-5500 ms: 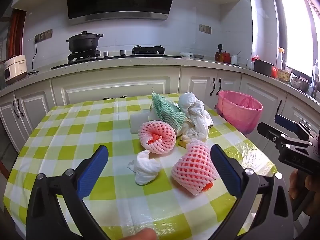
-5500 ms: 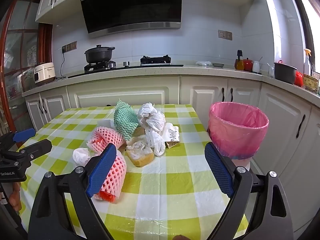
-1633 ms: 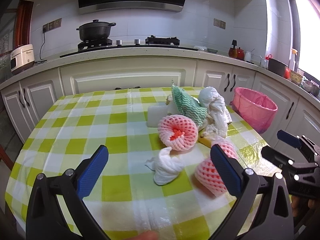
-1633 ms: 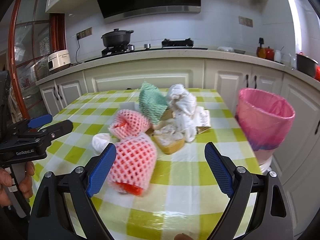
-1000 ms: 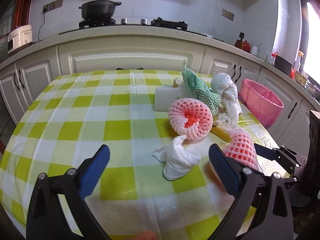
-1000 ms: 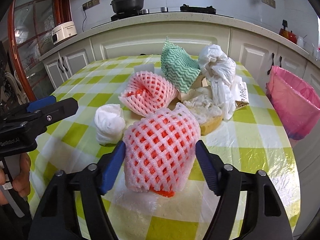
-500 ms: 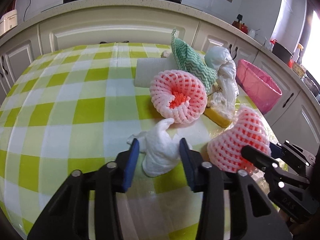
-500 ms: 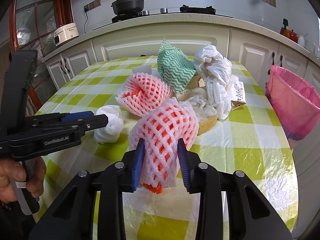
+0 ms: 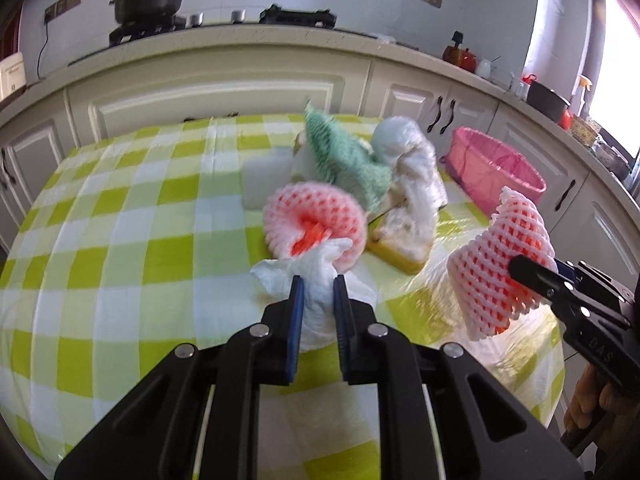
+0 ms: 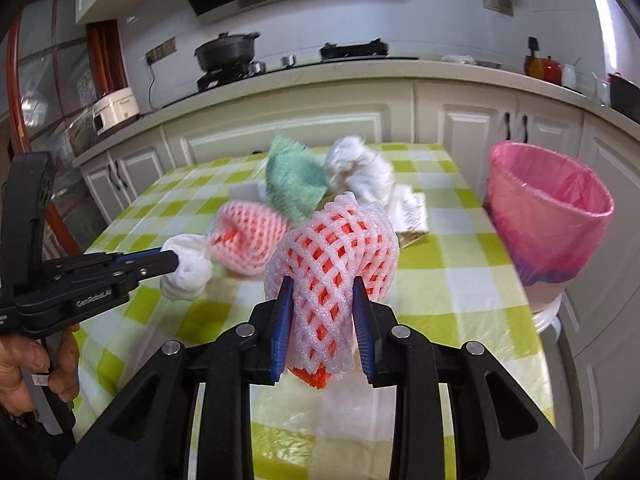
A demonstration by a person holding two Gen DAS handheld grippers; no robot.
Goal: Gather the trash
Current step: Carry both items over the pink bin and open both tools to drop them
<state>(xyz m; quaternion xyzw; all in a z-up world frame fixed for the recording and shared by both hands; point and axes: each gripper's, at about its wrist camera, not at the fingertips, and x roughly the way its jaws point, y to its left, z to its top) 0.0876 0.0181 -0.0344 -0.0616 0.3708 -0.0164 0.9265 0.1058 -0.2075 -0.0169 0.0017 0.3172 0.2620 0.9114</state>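
- Our left gripper (image 9: 316,294) has its jaws closing, and its blue pads already press on a crumpled white tissue (image 9: 318,276) pinched between them.
- From the right wrist view we see that tissue (image 10: 188,264) at the tip of the left gripper (image 10: 170,266), clear of the checked cloth below it, with a hand (image 10: 38,364) around the handle.
- Our right gripper (image 10: 322,316) is clenched on a pink foam fruit net (image 10: 334,256), which bulges above the pads and shows orange at its lower end.
- In the left wrist view the same foam net (image 9: 500,264) hangs off the right gripper (image 9: 536,278) near the right edge of the surface (image 9: 120,240), raised off the cloth.
- Just behind the tissue a second pink foam net (image 9: 314,224) lies on the green-and-white checked cloth, its open end facing us.
- Behind that net we see the remaining heap: a green zigzag cloth (image 9: 344,160), a white plastic bag (image 9: 408,160) and a yellow sponge-like block (image 9: 400,256) with white scraps on top, all touching one another.
- A white block (image 9: 264,184) lies flat just left of the heap.
- A bin with a pink liner (image 10: 548,224) stands off the right side of the surface, open at the top.
- Beyond the surface run white cabinets, with a black pot (image 10: 226,54) on the stove.
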